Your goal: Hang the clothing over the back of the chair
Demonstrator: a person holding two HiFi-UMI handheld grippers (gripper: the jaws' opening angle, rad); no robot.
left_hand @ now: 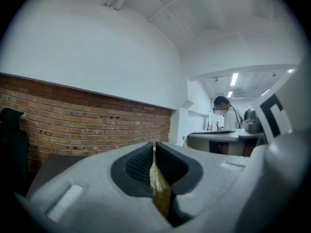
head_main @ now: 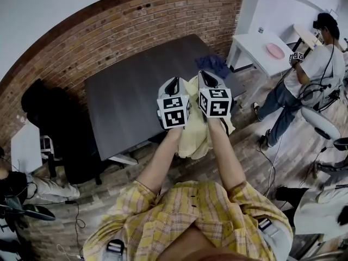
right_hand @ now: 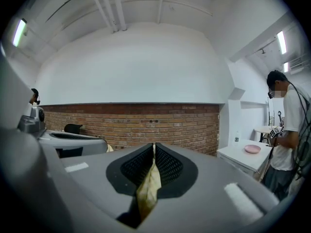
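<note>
Left gripper (left_hand: 154, 163) and right gripper (right_hand: 152, 166) are both clamped on the pale yellow cloth garment (head_main: 196, 136), held up before the dark grey table (head_main: 125, 97). I'd call this the carry. Next I must reach the black office chair (head_main: 57, 126) and drape it over the back.

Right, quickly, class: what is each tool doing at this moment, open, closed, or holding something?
Left tool: closed on the yellow garment.
Right tool: closed on the same yellow garment.
</note>
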